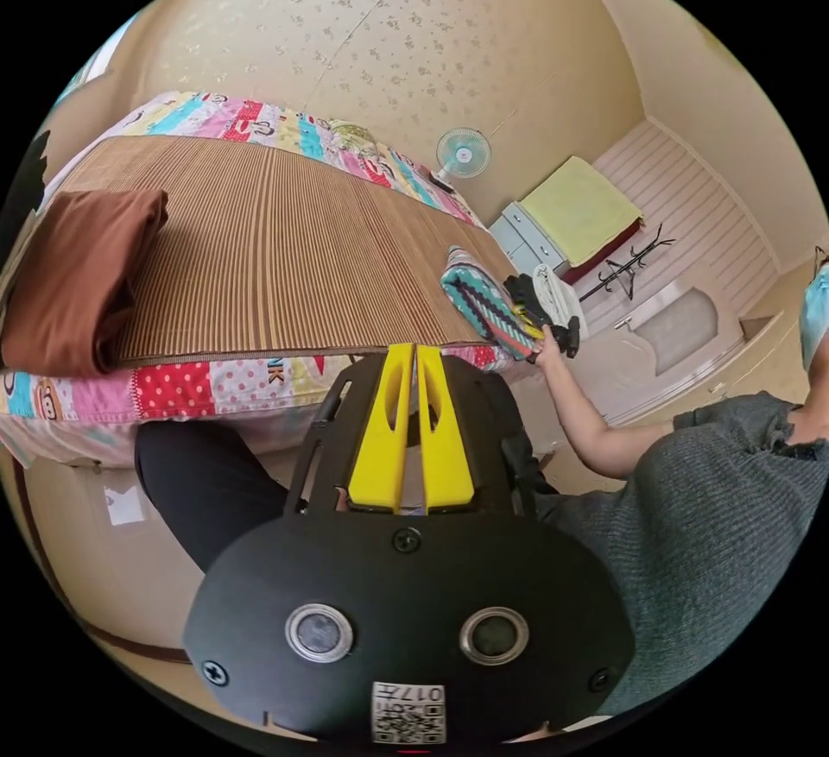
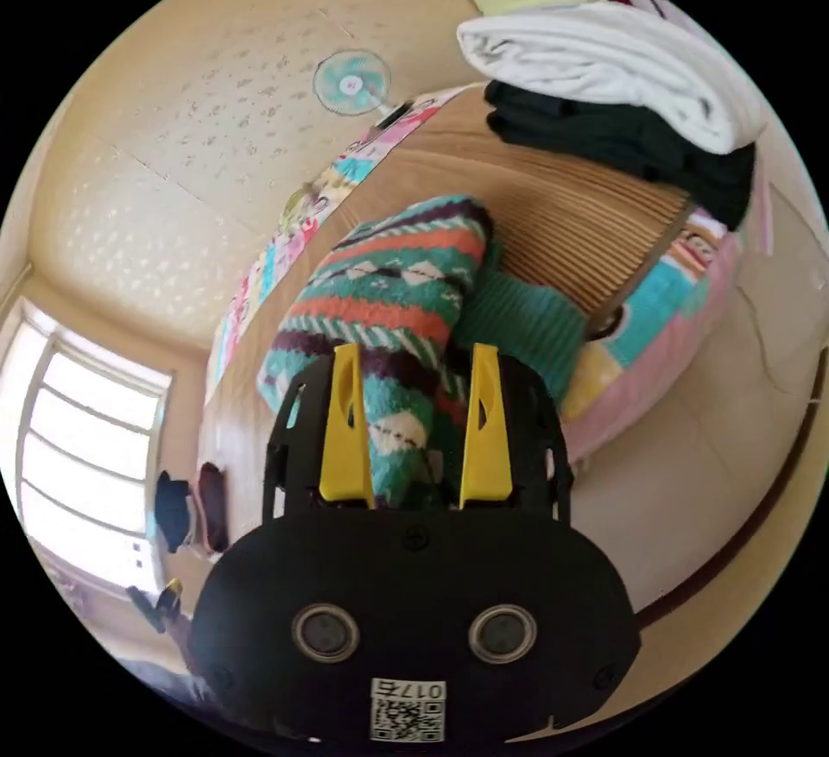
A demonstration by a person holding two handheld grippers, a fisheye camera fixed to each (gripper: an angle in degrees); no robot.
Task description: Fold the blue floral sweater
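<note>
Left gripper view faces the bed (image 1: 285, 248) from afar; right gripper view, close.

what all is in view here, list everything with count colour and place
patterned sweater: 1, teal, orange and dark stripes, folded near the mat's edge
folded clothes: 2, white over black, stacked beside the sweater
brown cloth: 1, brown, folded at the mat's other end
mat: 1, tan striped, on the bed
quilt: 1, multicoloured patchwork, under the mat
fan: 1, pale teal, by the wall
left gripper: yellow jaws together, off the bed
right gripper: yellow jaws apart around the sweater
</note>
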